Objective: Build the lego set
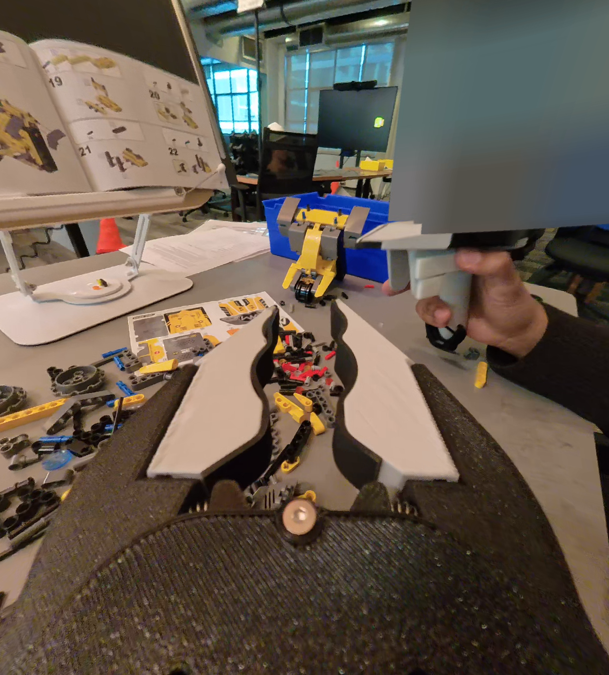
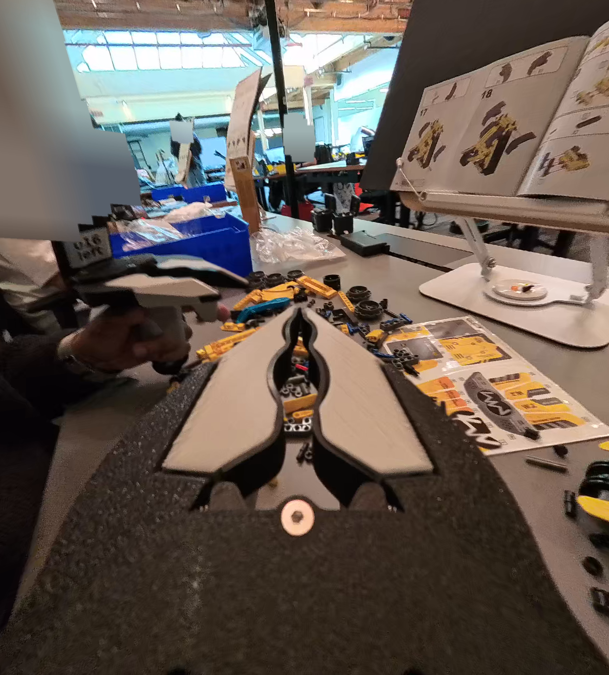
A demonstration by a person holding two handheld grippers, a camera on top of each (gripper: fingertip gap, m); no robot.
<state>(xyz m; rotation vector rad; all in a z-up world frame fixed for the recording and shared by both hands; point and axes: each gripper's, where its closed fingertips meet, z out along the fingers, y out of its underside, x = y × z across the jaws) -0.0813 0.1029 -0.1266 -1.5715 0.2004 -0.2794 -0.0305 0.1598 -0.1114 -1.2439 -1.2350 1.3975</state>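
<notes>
The left gripper [image 1: 304, 310] hangs with fingers spread, empty, above a pile of small building pieces [image 1: 301, 369] beside the sticker sheet [image 1: 186, 328]. The right gripper [image 2: 300, 313], fingertips nearly together and empty, hovers left of that sheet [image 2: 478, 383].

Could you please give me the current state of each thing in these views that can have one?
left gripper: open, empty, above loose pieces
right gripper: shut, tips nearly meeting, nothing visibly held
instruction booklet: open, propped on its stand
yellow and grey model: partly built, leaning against the blue bin
sticker sheet: flat on the table
</notes>
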